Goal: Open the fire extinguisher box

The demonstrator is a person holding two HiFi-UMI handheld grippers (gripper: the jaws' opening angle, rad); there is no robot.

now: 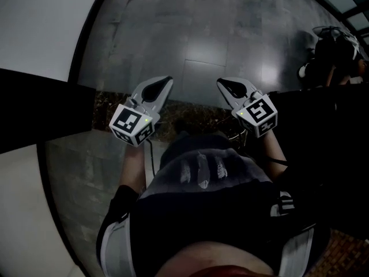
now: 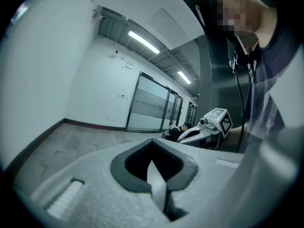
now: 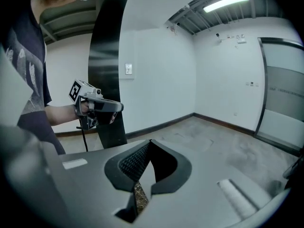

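Standing over a glossy grey tiled floor [image 1: 202, 33], a person in a dark printed T-shirt [image 1: 202, 154] is holding out the left white hand-held gripper [image 1: 166, 82] and the right white hand-held gripper [image 1: 222, 83] side by side, apart from each other, both pointing ahead. Each one's jaws are pressing together, clenched on nothing. In the right gripper view a shiny black column [image 3: 107, 56] is rising against a white wall [image 3: 156, 70] behind the left one; the fire extinguisher box is showing in no view.
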